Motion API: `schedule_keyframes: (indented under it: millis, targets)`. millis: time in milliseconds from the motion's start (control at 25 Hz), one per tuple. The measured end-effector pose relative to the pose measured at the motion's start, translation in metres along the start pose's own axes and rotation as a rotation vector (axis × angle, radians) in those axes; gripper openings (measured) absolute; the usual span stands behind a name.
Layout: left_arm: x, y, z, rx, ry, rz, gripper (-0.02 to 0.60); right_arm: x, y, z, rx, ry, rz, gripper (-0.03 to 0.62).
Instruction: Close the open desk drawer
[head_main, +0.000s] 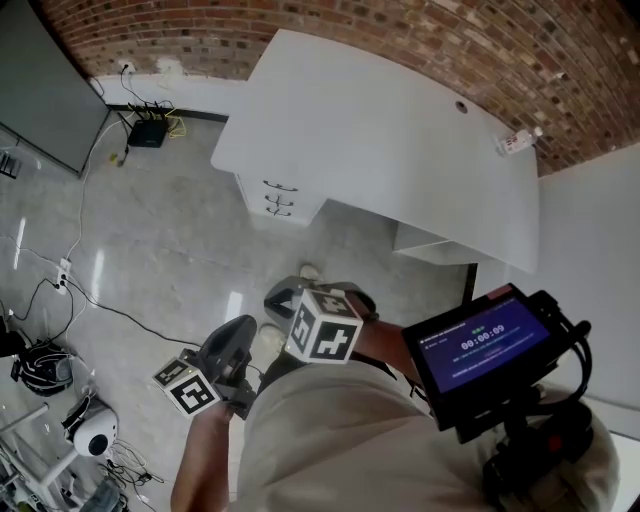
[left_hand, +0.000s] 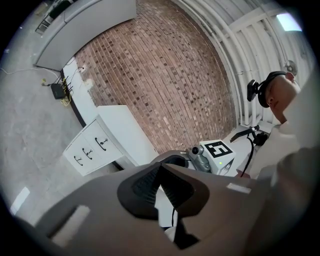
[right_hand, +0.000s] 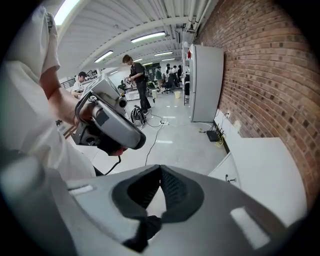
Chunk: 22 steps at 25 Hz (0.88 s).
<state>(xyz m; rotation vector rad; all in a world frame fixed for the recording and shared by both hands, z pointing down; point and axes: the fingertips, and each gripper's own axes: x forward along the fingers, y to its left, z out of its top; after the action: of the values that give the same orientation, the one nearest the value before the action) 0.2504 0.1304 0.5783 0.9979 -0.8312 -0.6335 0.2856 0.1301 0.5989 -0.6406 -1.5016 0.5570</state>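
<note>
The white desk (head_main: 400, 120) stands against the brick wall, a few steps ahead of me. Under its left end is a white drawer unit (head_main: 278, 199) with three dark handles, also seen in the left gripper view (left_hand: 92, 147) and at the edge of the right gripper view (right_hand: 229, 176). From here the three fronts look level; I cannot tell which one stands out. Both grippers hang close to my body, far from the drawers. The left gripper (head_main: 238, 340) (left_hand: 159, 167) is shut with nothing in it. The right gripper (head_main: 280, 297) (right_hand: 160, 169) is shut too, and holds nothing.
A black box (head_main: 147, 130) with cables sits on the floor by the wall, left of the desk. A white power strip (head_main: 518, 142) lies on the desk's far right. A screen (head_main: 480, 345) is mounted at my chest. A tall white cabinet (right_hand: 207, 82) and people stand further off.
</note>
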Motion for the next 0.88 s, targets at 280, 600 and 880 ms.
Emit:
schedule_keyframes:
  millis: [280, 600, 880]
  targets:
    - [0.001, -0.013, -0.003, 0.038, 0.015, -0.016, 0.005, -0.004, 0.002, 0.003, -0.016, -0.021, -0.014, 0.003]
    - [-0.001, -0.020, -0.012, 0.050, 0.028, -0.022, 0.005, -0.007, 0.009, 0.010, -0.046, -0.041, -0.018, 0.003]
    - [-0.005, -0.036, -0.030, 0.084, 0.045, -0.019, 0.005, -0.017, 0.027, 0.005, -0.066, -0.043, -0.020, 0.003]
